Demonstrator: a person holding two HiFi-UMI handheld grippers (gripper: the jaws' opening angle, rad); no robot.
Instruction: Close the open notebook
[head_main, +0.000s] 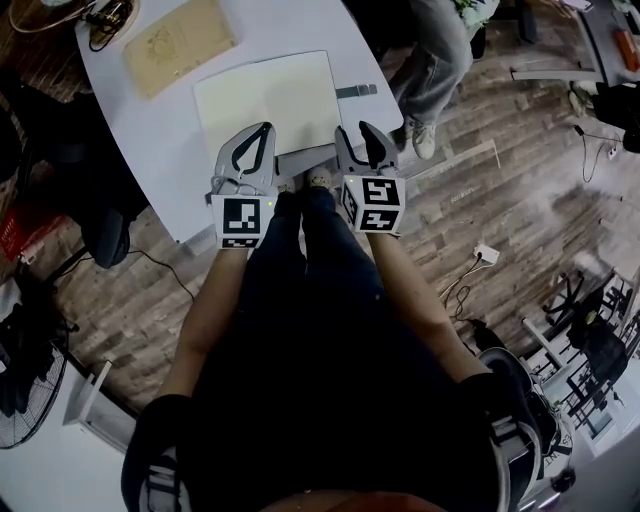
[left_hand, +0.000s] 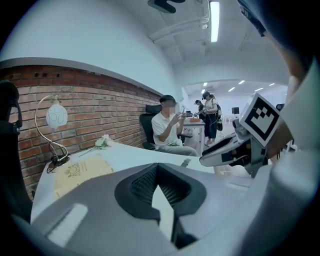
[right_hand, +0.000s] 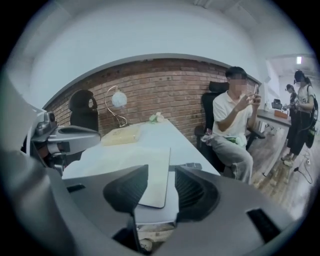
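The notebook (head_main: 265, 100) lies flat on the white table (head_main: 140, 130), showing one plain white rectangle with a grey strap (head_main: 357, 91) sticking out at its right edge. Both grippers hover at the table's near edge, just in front of the notebook and pointing at it. My left gripper (head_main: 268, 128) is at the notebook's near left corner, its tips together around nothing. My right gripper (head_main: 360, 135) is at the near right corner with its jaws apart; in the right gripper view the notebook (right_hand: 150, 170) shows through the gap and nothing is between the jaws.
A tan booklet (head_main: 180, 42) lies farther back on the table, near a curved lamp (right_hand: 119, 100) and a white flower (right_hand: 157, 117). A person (right_hand: 235, 125) sits at the table's right side. A dark chair (head_main: 110, 235) stands at the left.
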